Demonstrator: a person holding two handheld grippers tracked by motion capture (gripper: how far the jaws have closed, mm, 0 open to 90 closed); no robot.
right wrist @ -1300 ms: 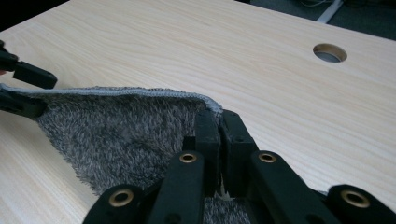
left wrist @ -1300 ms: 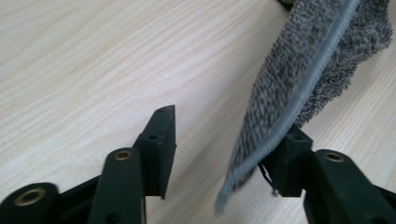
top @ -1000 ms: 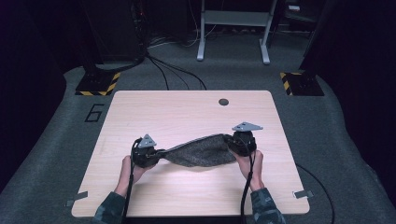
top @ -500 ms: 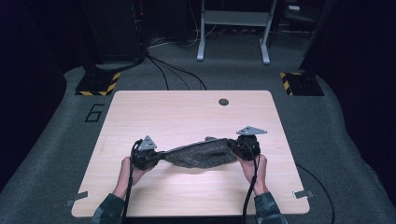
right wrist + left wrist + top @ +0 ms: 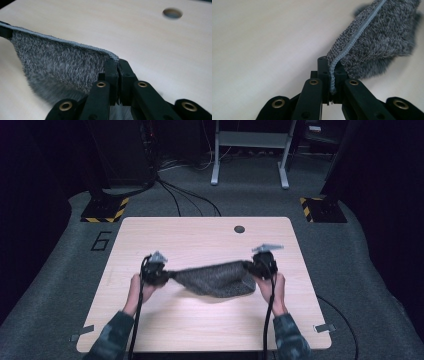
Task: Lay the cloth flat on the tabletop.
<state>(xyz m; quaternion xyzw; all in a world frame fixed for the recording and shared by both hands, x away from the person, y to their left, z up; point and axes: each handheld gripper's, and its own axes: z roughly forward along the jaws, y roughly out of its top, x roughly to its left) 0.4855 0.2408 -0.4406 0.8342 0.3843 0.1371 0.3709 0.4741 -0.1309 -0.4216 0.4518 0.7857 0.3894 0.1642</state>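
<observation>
While a grey cloth (image 5: pixel 215 277) is stretched between them, both hand-held grippers are clamped on its corners.

The left hand-held gripper (image 5: pixel 159 274) is closed on the hemmed left corner, the right hand-held gripper (image 5: pixel 260 266) on the right corner. The cloth is held over the middle of the surface (image 5: pixel 200 235), sagging toward the near edge; whether its lowest part touches cannot be told.

A light wooden table (image 5: pixel 200 240) fills the middle of the high view, with a round hole (image 5: pixel 239 229) near its far edge. Black cables (image 5: pixel 185 202) cross the grey floor (image 5: pixel 55 285) above it, and yellow-black striped bases (image 5: pixel 105 210) sit at upper left and upper right.
</observation>
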